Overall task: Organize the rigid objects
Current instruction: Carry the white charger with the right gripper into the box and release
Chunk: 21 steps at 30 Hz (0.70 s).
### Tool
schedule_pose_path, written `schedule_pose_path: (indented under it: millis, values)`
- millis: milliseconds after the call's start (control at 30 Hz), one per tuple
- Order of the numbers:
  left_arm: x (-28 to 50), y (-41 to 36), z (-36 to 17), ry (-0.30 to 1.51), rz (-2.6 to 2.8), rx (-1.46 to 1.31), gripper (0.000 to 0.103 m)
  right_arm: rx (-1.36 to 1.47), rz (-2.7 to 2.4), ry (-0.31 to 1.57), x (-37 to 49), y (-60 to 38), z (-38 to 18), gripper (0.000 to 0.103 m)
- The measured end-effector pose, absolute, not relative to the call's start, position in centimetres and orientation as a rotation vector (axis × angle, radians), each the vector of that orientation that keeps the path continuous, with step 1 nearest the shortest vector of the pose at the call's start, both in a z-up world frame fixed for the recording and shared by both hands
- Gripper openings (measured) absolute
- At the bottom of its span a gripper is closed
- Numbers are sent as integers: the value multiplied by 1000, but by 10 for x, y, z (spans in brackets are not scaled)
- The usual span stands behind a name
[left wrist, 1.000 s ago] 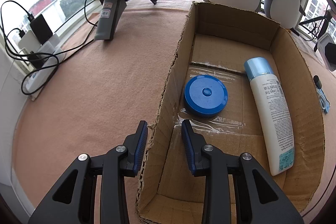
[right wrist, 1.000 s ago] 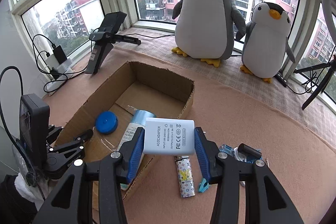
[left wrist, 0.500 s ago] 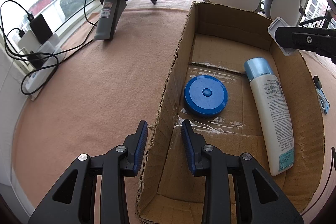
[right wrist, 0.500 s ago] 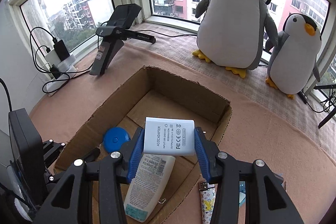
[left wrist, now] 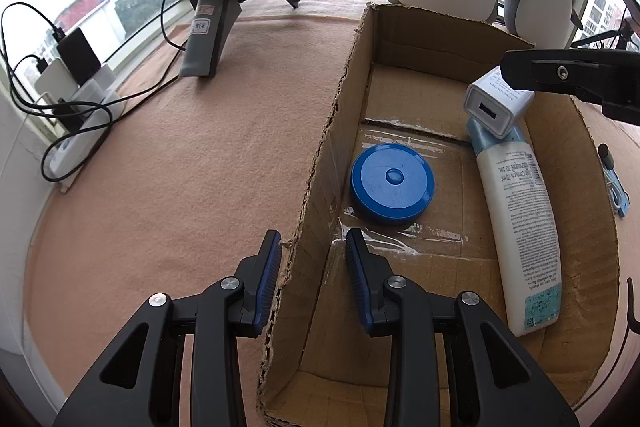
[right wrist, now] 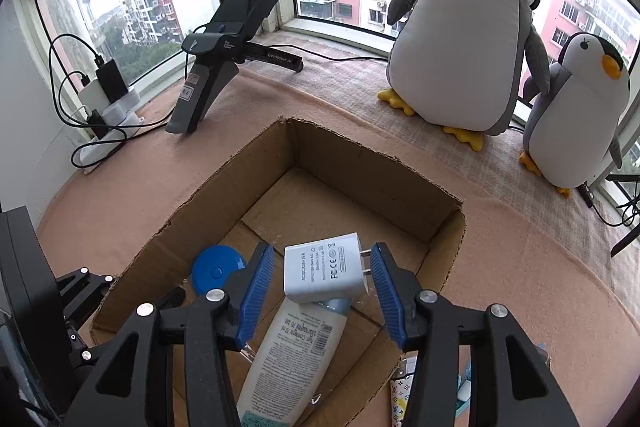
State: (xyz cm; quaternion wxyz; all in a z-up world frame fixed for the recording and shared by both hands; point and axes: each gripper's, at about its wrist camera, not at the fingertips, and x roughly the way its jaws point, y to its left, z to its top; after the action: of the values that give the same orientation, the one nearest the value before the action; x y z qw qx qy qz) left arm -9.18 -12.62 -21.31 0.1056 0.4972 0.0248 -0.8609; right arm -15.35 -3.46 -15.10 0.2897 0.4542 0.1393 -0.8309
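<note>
An open cardboard box (left wrist: 320,147) (right wrist: 360,163) sits on the tan cloth. Inside lie a blue round lid (left wrist: 392,183) (right wrist: 218,269) and a white lotion bottle (left wrist: 520,223) (right wrist: 296,355). A white AC adapter (right wrist: 326,267) (left wrist: 498,103) is between my right gripper's (right wrist: 322,291) spread blue pads, above the bottle's blue cap, loose and tilted. The right gripper is open. My left gripper (left wrist: 312,267) is open and straddles the box's left wall near the front corner.
A black handheld device (right wrist: 224,55) (left wrist: 224,7) on a stand and chargers with cables (left wrist: 68,99) lie at the back left. Two plush penguins (right wrist: 464,27) stand by the window. A patterned lighter (right wrist: 400,399) and small items lie right of the box.
My right gripper moved over the box with the adapter, then opened; the adapter now sits loose between the pads, tilted. The left gripper has not moved.
</note>
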Motion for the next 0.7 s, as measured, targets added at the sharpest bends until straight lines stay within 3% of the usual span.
schedule_pose_path:
  millis: [700]
  values:
    - [-92,-125,-212,44,-2529,1469,31,1194,-2251,361,-143,-13,-136,49]
